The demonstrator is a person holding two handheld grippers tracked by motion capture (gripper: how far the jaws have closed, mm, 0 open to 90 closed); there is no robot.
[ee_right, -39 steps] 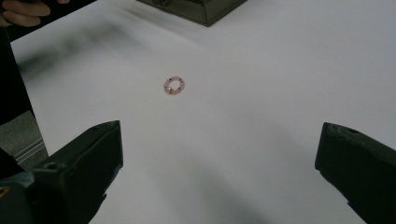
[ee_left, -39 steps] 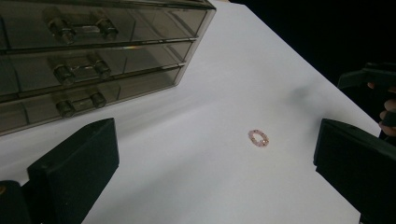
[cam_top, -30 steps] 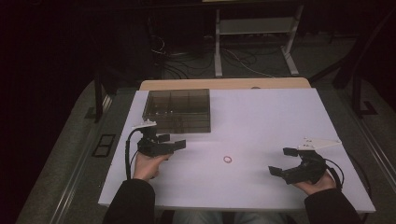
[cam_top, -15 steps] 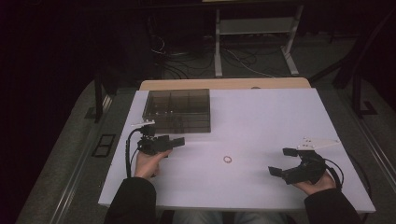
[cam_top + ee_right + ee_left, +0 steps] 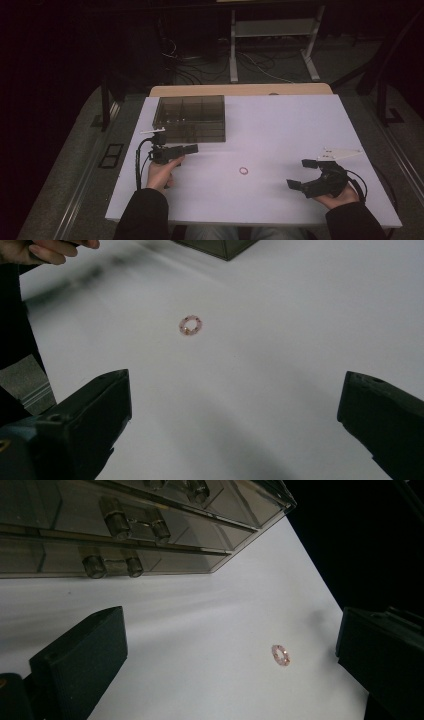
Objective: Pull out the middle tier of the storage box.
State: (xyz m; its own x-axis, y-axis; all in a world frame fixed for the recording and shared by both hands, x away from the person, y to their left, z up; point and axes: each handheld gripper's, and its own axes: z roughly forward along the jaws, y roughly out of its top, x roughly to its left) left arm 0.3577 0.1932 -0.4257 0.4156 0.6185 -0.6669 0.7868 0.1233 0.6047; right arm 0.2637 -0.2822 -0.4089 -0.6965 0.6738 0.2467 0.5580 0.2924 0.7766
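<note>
left gripper [image 5: 192, 148]: low by the clear box [image 5: 190, 118], jaws apart | right gripper [image 5: 300, 173]: near right edge, jaws wide apart, aimed left | pink ring [image 5: 243, 170]: flat on my tabletop [image 5: 280, 125], between both, untouched

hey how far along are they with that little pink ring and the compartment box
Done: nothing that shows; the pink ring lies loose on the white table, apart from the clear compartment box. In hand: both grippers are open and empty, the left gripper near the box, the right gripper facing the ring from the other side. Left: probably grasping the ring and, if the box is its place, moving it there.
</note>
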